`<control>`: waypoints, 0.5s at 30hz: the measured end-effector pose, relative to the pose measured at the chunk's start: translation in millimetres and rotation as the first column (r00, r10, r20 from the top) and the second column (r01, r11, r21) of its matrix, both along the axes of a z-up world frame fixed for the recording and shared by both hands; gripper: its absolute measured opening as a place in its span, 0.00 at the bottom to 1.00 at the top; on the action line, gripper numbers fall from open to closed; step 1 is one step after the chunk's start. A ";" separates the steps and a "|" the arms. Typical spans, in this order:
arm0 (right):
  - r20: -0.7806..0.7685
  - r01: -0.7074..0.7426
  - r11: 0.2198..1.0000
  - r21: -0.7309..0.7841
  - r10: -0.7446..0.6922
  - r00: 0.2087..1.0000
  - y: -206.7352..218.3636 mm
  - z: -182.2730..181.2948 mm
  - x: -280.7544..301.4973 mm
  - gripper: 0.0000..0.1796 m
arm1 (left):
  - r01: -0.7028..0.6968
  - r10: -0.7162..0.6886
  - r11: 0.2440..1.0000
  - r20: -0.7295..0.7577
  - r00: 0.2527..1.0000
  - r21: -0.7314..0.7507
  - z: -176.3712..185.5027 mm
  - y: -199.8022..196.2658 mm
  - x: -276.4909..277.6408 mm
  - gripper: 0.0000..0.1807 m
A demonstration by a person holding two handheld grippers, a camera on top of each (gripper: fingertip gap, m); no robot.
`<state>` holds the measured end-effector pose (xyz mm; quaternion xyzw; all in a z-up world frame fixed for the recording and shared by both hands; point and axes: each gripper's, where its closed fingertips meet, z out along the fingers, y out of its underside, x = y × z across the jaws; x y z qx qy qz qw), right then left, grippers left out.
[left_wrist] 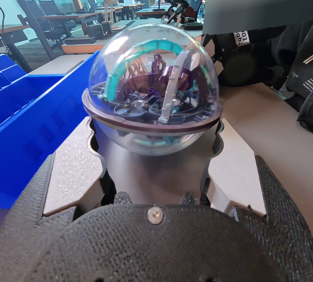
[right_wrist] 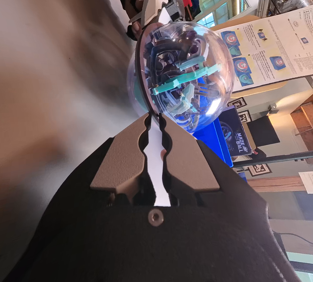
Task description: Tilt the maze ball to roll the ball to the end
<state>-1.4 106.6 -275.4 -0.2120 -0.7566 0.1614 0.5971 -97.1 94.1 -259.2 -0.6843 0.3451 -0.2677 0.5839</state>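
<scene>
The maze ball point(left_wrist: 152, 77) is a clear sphere with a dark purple ring around its middle and teal, grey and purple tracks inside. What looks like a small shiny ball point(left_wrist: 136, 104) sits on a low track near the front. My left gripper point(left_wrist: 155, 121) has its jaws wide apart, pressed against both sides of the lower half just under the ring. My right gripper point(right_wrist: 154, 116) is pinched on the ring's edge of the maze ball point(right_wrist: 183, 74). It shows behind the ball in the left wrist view point(left_wrist: 214, 57). The left gripper point(right_wrist: 152, 19) shows at the ball's far side.
A blue bin point(left_wrist: 33, 104) stands close on the left of the ball. The grey table point(left_wrist: 254, 121) runs under it. A person in black clothing point(left_wrist: 296, 70) is at the right. An instruction sheet point(right_wrist: 271, 50) and the toy's box point(right_wrist: 237, 138) stand beyond the ball.
</scene>
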 end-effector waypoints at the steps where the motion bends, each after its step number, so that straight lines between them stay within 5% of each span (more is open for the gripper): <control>1: -0.004 -0.001 1.000 0.000 0.001 1.000 -0.4 0.9 0.1 0.03 | 0.001 -0.001 1.000 0.000 1.000 -0.005 -0.6 0.0 -0.5 0.76; 15: -0.046 -0.012 0.998 -0.056 0.009 0.999 -1.3 12.1 2.1 0.06 | -0.019 0.018 0.998 -0.023 1.000 -0.060 -7.7 4.0 -5.2 0.67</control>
